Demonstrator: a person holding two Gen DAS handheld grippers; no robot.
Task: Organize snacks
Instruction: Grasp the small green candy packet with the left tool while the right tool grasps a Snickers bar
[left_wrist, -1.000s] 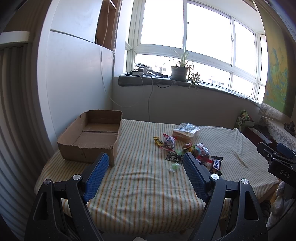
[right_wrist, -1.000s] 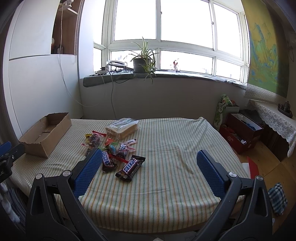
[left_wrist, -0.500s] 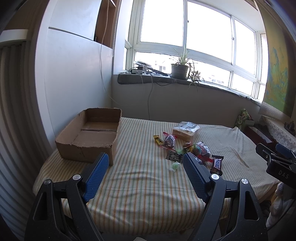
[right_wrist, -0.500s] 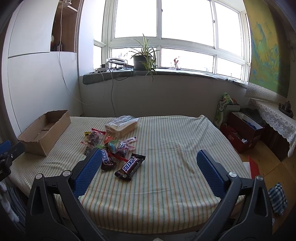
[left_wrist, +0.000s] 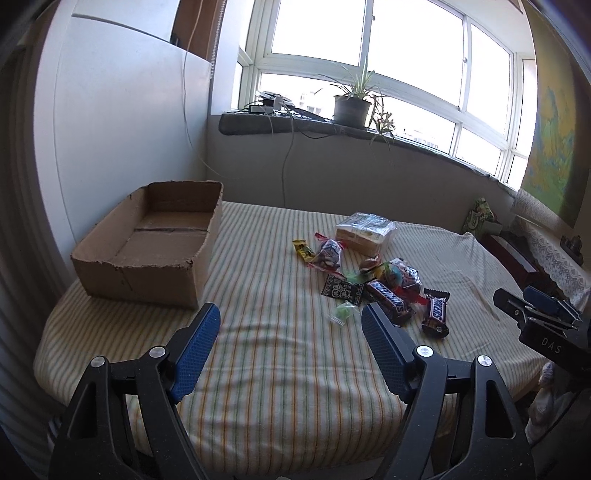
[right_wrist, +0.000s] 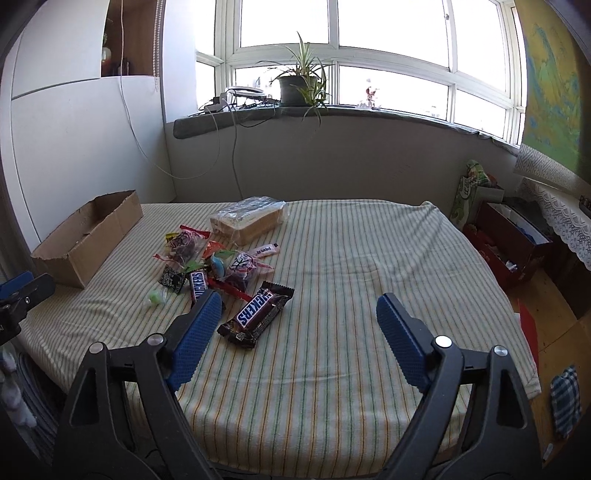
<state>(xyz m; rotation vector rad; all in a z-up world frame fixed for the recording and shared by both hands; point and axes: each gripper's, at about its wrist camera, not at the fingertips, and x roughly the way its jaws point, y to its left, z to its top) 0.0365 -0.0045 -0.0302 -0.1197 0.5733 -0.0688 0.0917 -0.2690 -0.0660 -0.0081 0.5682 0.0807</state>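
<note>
A pile of snacks lies on the striped tablecloth (left_wrist: 258, 332): a Snickers bar (right_wrist: 256, 314), a second Snickers bar (right_wrist: 197, 284), a wrapped bread loaf (right_wrist: 247, 219), candy bags (right_wrist: 184, 245) and a small green sweet (right_wrist: 155, 297). An empty cardboard box (left_wrist: 151, 243) stands at the table's left; it also shows in the right wrist view (right_wrist: 86, 236). My left gripper (left_wrist: 290, 319) is open and empty over the table's near edge, between box and pile. My right gripper (right_wrist: 299, 310) is open and empty, just right of the Snickers bar.
A windowsill with a potted plant (right_wrist: 299, 83) and cables runs behind the table. A white cabinet (left_wrist: 122, 140) stands left of the box. Boxes and bags (right_wrist: 506, 236) sit on the floor at the right.
Both grippers have moved forward toward the table and tilted down slightly; the snacks and box look closer. Both stay open and empty.
</note>
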